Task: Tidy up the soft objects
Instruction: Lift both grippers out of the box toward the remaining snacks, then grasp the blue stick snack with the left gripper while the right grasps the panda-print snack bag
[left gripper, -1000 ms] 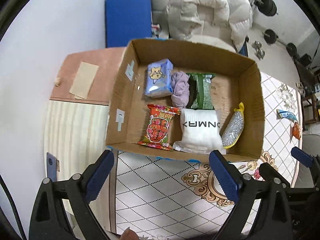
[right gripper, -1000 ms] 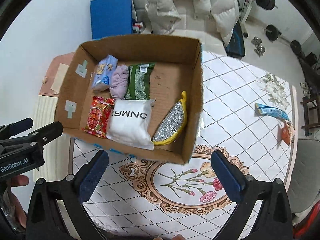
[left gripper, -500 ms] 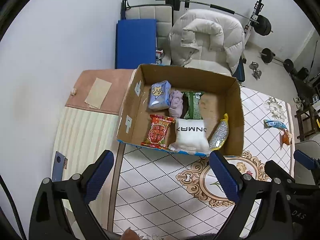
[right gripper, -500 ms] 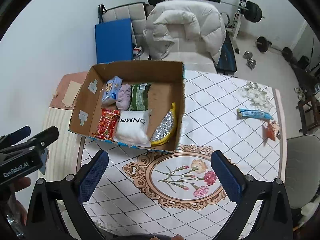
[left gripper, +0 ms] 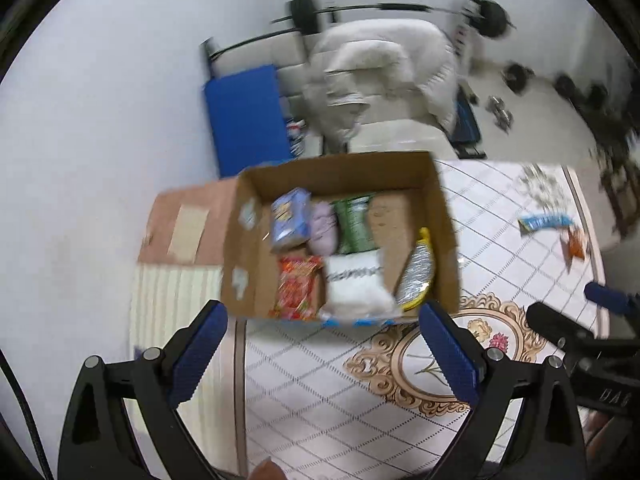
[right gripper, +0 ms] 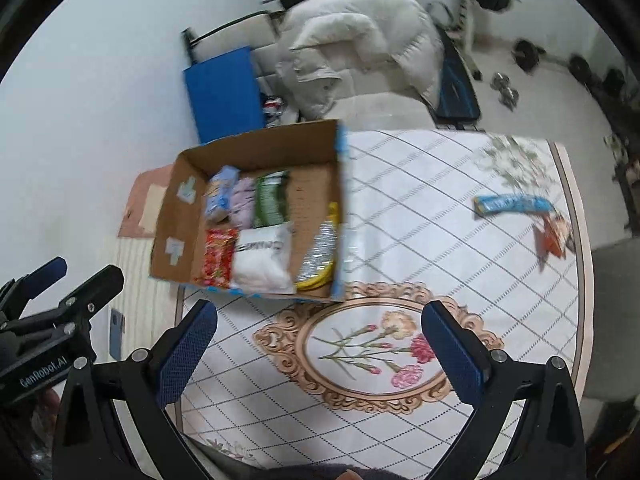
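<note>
A cardboard box (left gripper: 444,216) (right gripper: 168,216) stands at the table's left end. It holds a blue pack (left gripper: 290,218), a purple cloth (left gripper: 324,226), a green pack (left gripper: 354,222), a red snack bag (left gripper: 298,290), a white pouch (left gripper: 356,288) and a silver-and-yellow scrubber (left gripper: 416,276). A blue wrapper (right gripper: 514,204) and an orange packet (right gripper: 554,234) lie on the table at far right. My left gripper (left gripper: 322,354) is open and empty, high above the box's near edge. My right gripper (right gripper: 318,346) is open and empty above the flower medallion.
The table wears a white diamond-pattern cloth (right gripper: 420,208) with a flower medallion (right gripper: 372,352). A white padded jacket (right gripper: 360,44) lies on a weight bench behind. A blue mat (right gripper: 222,92) leans on the wall. A grey chair seat (right gripper: 612,280) is at right.
Both grippers have risen and pulled back from the box, so the box looks smaller and more of the room shows. Both stay open and empty.
</note>
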A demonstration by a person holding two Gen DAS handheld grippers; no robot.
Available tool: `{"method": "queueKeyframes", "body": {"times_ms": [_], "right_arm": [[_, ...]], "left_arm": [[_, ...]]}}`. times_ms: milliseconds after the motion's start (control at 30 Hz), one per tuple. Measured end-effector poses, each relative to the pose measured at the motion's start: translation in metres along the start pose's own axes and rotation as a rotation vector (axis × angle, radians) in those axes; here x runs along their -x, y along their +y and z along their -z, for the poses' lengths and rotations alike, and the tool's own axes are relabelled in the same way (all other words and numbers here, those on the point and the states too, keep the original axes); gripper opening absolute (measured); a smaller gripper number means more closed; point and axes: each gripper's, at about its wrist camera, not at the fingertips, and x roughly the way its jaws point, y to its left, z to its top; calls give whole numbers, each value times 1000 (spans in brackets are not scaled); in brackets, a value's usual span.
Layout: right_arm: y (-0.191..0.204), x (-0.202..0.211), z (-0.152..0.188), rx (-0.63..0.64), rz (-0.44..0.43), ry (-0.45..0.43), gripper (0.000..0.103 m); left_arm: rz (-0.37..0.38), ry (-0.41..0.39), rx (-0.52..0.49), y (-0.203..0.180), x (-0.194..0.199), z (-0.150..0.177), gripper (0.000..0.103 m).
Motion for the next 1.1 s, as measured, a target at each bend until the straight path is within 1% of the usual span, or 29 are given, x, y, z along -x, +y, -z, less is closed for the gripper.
{"method": "queueKeyframes", "body": {"times_ms": [67, 167, 233, 267, 300, 333, 367, 433, 467, 533, 600, 733, 833, 867, 900, 933, 967, 1000, 1067, 1100], "right_arm": [[-38, -1, -6, -57, 12, 8, 103], [-108, -4, -16, -169, 44, 15, 103], [-165, -7, -22, -280, 68, 16, 103], [-199, -9, -24, -351, 75, 16, 103], [-226, -11, -25, -407, 73, 12, 103], [-259, -14, -25, -472, 73, 6, 103], [-290, -18, -24, -535, 80, 5, 103], [-345, -26, -21, -635, 75, 6, 103], [-366, -30, -20, -667, 77, 12, 102], [-398, -39, -18, -707, 82, 37, 102], [-425, -50, -17, -737, 77, 58, 102], [-451, -70, -22, -754, 47, 110, 102], [-458, -88, -29, -765, 14, 143, 102], [-458, -93, -32, -772, 0, 149, 102], [-459, -98, -33, -782, -14, 156, 102], [-461, -104, -35, -796, -27, 164, 102], [-461, -109, -37, -809, -40, 172, 102], [-463, -116, -40, -818, -50, 181, 101], [-460, -128, -45, -834, -65, 205, 100], [-459, -135, -48, -838, -70, 217, 99]], "left_arm": [[-2, -19, -81, -33, -7, -15, 98], [-10, -46, -248, -103, -25, -45, 98], [16, -49, -380, -163, -46, -70, 98], [33, -41, -422, -185, -55, -79, 98], [67, -17, -478, -215, -70, -91, 98], [95, 10, -516, -240, -84, -100, 96], [127, 37, -564, -273, -103, -111, 89], [139, 63, -646, -319, -128, -120, 76], [143, 97, -714, -351, -148, -123, 76], [157, 143, -804, -393, -177, -124, 76], [156, 188, -863, -423, -202, -122, 76], [180, 308, -961, -464, -243, -112, 76], [161, 362, -998, -477, -263, -102, 76], [165, 362, -991, -477, -264, -102, 69], [193, 365, -962, -476, -263, -105, 62], [206, 393, -923, -473, -264, -108, 47], [218, 429, -868, -468, -265, -112, 35], [221, 455, -796, -460, -268, -115, 35], [220, 489, -672, -441, -271, -115, 29], [222, 524, -586, -427, -274, -113, 28]]}}
